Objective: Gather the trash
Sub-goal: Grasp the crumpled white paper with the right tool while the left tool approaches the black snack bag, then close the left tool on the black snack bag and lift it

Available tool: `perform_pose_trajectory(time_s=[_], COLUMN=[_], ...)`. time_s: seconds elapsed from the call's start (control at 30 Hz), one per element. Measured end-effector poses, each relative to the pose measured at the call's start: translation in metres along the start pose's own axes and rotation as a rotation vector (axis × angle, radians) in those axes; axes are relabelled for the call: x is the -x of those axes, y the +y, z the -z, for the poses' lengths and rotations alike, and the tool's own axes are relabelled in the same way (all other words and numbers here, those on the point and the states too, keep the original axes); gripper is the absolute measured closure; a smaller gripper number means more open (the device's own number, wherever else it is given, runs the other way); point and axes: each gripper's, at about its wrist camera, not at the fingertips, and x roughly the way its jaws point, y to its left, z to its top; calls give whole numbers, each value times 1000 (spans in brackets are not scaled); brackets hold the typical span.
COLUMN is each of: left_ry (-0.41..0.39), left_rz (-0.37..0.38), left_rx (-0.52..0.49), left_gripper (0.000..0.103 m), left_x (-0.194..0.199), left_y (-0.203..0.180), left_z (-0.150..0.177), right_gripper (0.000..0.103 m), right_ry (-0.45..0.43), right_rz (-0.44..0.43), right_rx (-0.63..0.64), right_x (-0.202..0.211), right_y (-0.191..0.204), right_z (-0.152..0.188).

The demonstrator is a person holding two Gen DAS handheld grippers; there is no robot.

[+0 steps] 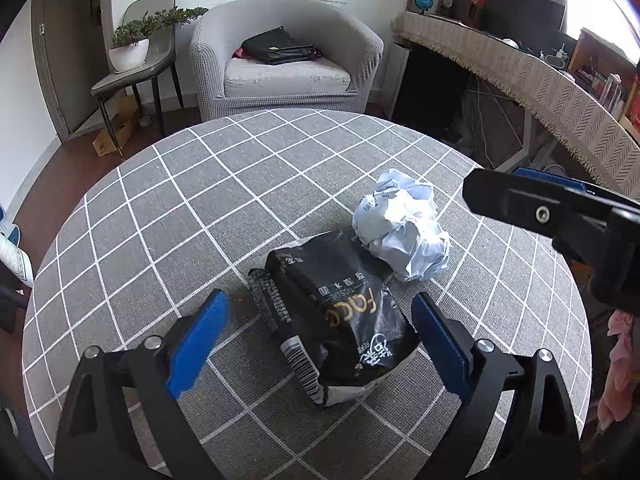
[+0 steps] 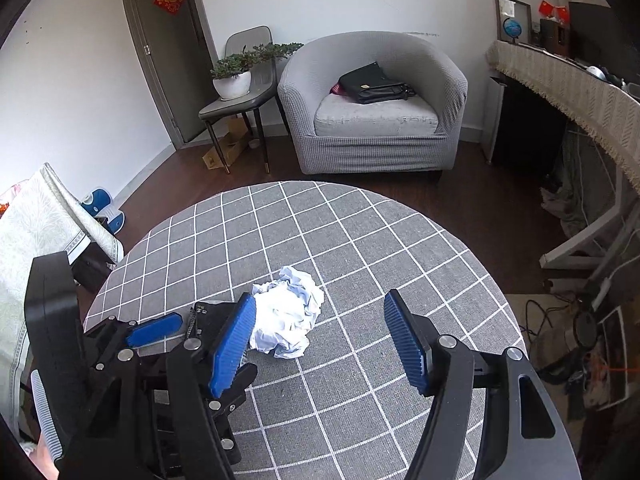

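Between the spread blue pads of the left gripper (image 1: 320,344), gripping nothing, lies a crumpled black plastic tissue wrapper (image 1: 332,304); the right gripper (image 2: 320,344), equally wide and empty, faces a crumpled white paper ball (image 2: 286,328) on the grey checked round tablecloth (image 2: 360,240). Nothing looks collected yet.

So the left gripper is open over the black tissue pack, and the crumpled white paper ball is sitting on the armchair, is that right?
Not quite. The crumpled white paper ball lies on the checked table, beside the black tissue pack, not on the armchair. The left wrist view shows it; the left gripper is open.
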Motion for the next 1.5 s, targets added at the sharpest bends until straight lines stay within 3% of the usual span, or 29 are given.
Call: perform_pose_trajectory(time_s=[0.07, 0.3, 0.5, 0.97, 1.03, 1.07, 1.1, 1.2, 1.5], left_ry=[-9, -12, -9, -38, -43, -45, -48, -58, -91], left_rz=[8, 45, 82, 97, 101, 103, 107, 112, 114], left_rx=[-7, -24, -21, 2, -1, 0, 1, -10, -26], left_gripper=[22, 33, 37, 39, 39, 39, 40, 40, 40], left_x=[1, 4, 10, 34, 38, 40, 43, 51, 84], left_y=[2, 7, 19, 51, 54, 55, 56, 55, 69], left_z=[-1, 0, 5, 19, 22, 23, 25, 31, 53], right_gripper=[36, 36, 28, 27, 35, 46, 47, 48, 48], right_ry=[8, 24, 57, 95, 93, 93, 92, 85, 38], right_rz=[-1, -64, -67, -60, -52, -52, -53, -8, -43], right_rx=[7, -44, -51, -112, -79, -79, -64, -3, -31], right_x=[-3, -10, -24, -52, -52, -52, -51, -46, -25], right_y=[0, -2, 8, 13, 23, 23, 28, 44, 63], right_z=[0, -1, -1, 4, 4, 4, 4, 5, 17])
